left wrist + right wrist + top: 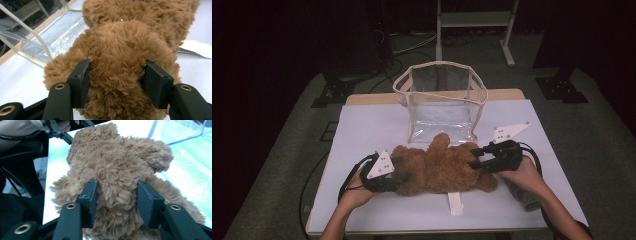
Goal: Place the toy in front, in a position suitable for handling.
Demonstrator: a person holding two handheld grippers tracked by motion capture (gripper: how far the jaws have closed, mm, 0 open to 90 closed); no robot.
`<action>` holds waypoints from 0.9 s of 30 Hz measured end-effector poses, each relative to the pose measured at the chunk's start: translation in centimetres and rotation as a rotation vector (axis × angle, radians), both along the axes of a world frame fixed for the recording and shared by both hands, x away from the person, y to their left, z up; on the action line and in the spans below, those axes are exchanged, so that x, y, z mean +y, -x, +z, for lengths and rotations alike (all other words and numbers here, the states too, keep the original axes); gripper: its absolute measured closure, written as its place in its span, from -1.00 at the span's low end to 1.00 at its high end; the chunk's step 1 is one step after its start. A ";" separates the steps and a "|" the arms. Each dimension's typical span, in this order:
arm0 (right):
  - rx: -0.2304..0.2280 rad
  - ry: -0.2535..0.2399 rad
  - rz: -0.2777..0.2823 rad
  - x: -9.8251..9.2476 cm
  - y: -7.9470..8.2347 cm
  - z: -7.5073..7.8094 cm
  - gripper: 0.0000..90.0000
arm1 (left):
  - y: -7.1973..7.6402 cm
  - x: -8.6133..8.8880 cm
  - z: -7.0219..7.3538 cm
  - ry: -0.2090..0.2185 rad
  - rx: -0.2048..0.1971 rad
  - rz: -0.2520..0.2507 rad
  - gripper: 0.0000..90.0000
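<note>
Teddy bear [444,167] flat, both grippers clamping fur

A clear plastic bag [441,102] with cream trim stands open at the far middle of the pale worktop [367,130]. A white paper tag [455,203] lies flat near the front edge. Beyond, a white stand's legs [474,30] rest on the grey floor [597,130].

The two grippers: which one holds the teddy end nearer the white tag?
The right gripper; the white tag lies just below the teddy on that side, while the left gripper is farther off.
</note>
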State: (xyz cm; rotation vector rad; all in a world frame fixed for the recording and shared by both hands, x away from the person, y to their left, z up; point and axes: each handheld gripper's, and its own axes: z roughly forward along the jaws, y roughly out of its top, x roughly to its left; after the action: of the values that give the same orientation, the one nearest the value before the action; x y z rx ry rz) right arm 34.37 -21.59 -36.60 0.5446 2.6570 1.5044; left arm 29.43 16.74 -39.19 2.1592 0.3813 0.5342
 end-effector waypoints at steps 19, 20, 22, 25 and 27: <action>-0.110 0.121 0.026 3.5 -4.4 8.8 -0.24 | 0.2 0.1 0.0 0.009 0.025 -0.013 -0.25; -0.113 0.125 0.029 3.7 -4.6 9.3 -0.25 | 0.2 0.1 -0.1 0.015 0.029 -0.011 -0.27; -0.122 0.138 0.031 4.2 -5.3 10.5 -0.28 | 0.2 0.1 -0.1 0.017 0.032 -0.011 -0.29; -0.125 0.153 0.037 4.8 -6.3 11.9 -0.29 | 0.2 0.1 -0.2 0.022 0.037 -0.012 -0.33; -0.133 0.162 0.039 5.2 -6.9 12.7 -0.29 | 0.3 0.1 -0.2 0.021 0.039 -0.013 -0.34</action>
State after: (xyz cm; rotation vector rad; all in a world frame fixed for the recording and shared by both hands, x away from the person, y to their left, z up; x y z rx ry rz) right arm 41.26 -16.35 -23.93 0.3708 2.6688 1.2697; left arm 29.16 16.80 -39.38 2.1530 0.3916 0.4796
